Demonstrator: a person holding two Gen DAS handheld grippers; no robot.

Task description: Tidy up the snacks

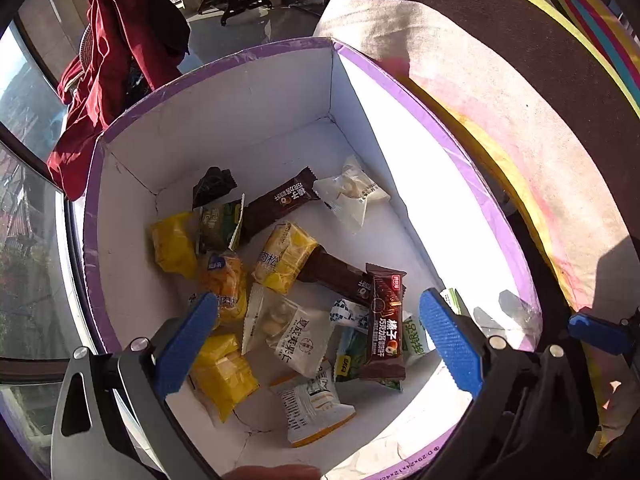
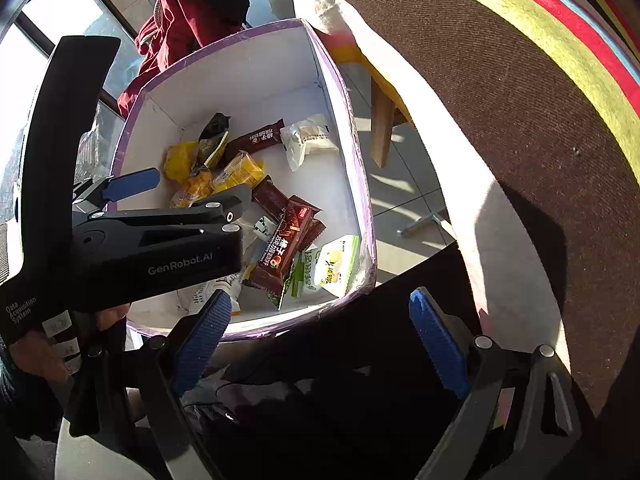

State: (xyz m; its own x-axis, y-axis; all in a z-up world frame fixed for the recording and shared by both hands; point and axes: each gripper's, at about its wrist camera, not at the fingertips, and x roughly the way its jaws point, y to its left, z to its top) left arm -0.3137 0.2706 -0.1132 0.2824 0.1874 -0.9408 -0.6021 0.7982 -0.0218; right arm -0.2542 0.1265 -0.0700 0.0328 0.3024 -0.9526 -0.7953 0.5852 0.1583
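Both grippers, left (image 1: 318, 336) and right (image 2: 320, 336), gape wide and empty (blue pads apart) above the snack-filled box (image 1: 248, 92).

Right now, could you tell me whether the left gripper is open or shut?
Open. The left gripper hangs over the box with its blue fingers spread wide apart, snack packets showing between them, nothing held.

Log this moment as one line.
left claw: open, over box | right claw: open, outside box | snacks: in box
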